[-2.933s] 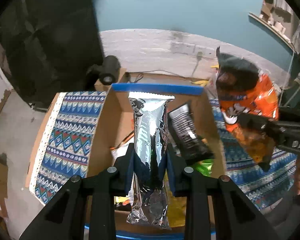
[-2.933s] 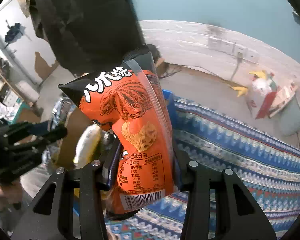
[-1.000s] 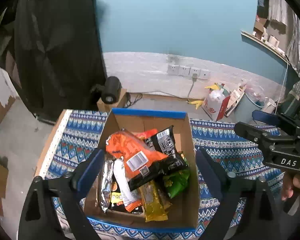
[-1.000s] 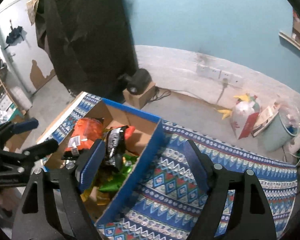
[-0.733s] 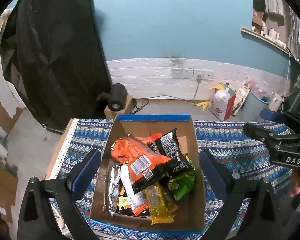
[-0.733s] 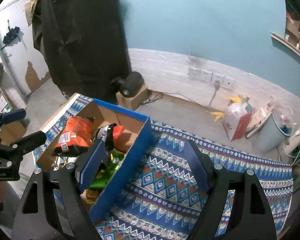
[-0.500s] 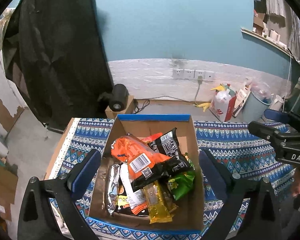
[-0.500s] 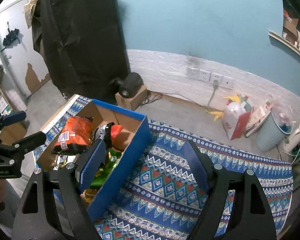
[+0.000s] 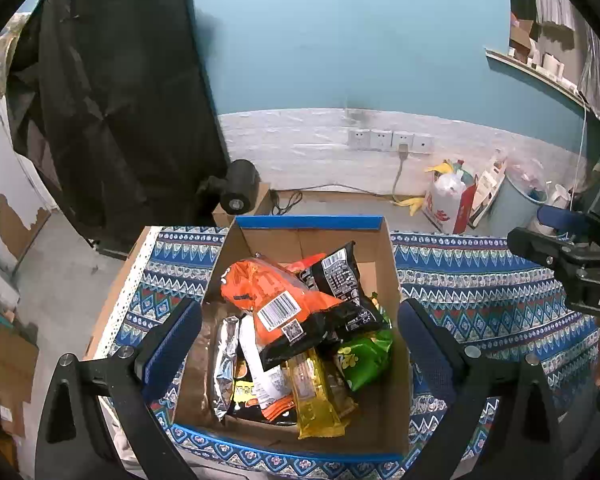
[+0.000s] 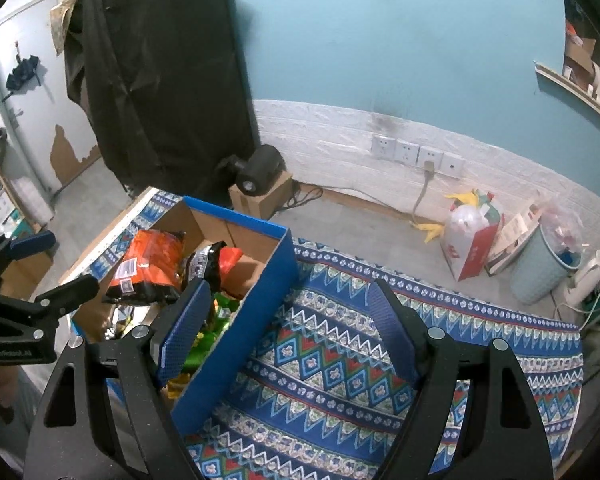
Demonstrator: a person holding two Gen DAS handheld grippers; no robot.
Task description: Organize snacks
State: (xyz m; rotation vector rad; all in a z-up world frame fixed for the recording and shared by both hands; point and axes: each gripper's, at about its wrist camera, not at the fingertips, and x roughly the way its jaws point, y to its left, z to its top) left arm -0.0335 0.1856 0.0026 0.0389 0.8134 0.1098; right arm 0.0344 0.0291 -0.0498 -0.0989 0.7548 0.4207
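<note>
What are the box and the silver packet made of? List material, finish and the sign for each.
Box: likely cardboard, matte brown inside, blue outside; folded flaps show.
Silver packet: seemingly metallised foil film, shiny; crinkles catch light, crimped end seal.

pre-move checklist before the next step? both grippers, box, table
1. Left gripper open and holding nothing: ok.
2. Right gripper open and holding nothing: ok.
3. Orange snack bag inside the cardboard box, lying on the pile: ok.
4. Silver pouch inside the box by its left wall: ok.
5. No snacks visible on the patterned tablecloth: ok for the shown part; the rest cannot tell.
6. More snacks to collect elsewhere: cannot tell.
</note>
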